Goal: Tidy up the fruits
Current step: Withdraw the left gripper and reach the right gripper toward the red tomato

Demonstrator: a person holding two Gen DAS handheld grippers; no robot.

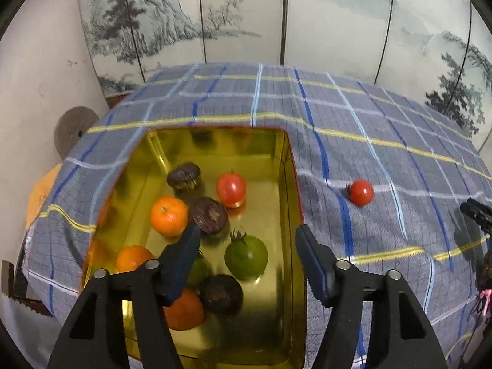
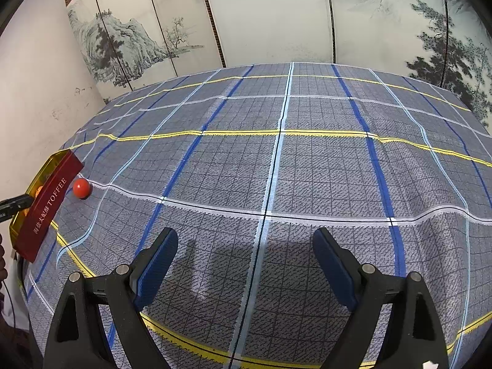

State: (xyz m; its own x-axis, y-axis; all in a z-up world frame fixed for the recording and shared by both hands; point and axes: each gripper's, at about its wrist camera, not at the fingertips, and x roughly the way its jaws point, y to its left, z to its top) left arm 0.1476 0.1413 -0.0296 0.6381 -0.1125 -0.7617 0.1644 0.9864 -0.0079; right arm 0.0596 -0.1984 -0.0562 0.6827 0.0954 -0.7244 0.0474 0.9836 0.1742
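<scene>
A gold-lined tin (image 1: 286,166) with red outer walls (image 2: 46,209) sits on the plaid cloth and holds several fruits: a red tomato (image 1: 230,189), mandarins (image 1: 168,215), dark purple fruits (image 1: 209,215) and a green tomato (image 1: 246,256). My left gripper (image 1: 247,230) hovers over the tin, open. The green tomato lies below its fingers, and neither pad touches it. One small red tomato (image 1: 360,192) rests on the cloth just right of the tin, also seen in the right wrist view (image 2: 81,188). My right gripper (image 2: 246,233) stands open over bare cloth, holding nothing.
The grey-blue plaid cloth (image 2: 276,169) covers the whole table, with a ripple near the tin. A painted folding screen (image 2: 276,15) stands behind the far edge and a white wall (image 1: 37,92) lies at the left. A finger of the right gripper (image 1: 476,215) shows at the right edge.
</scene>
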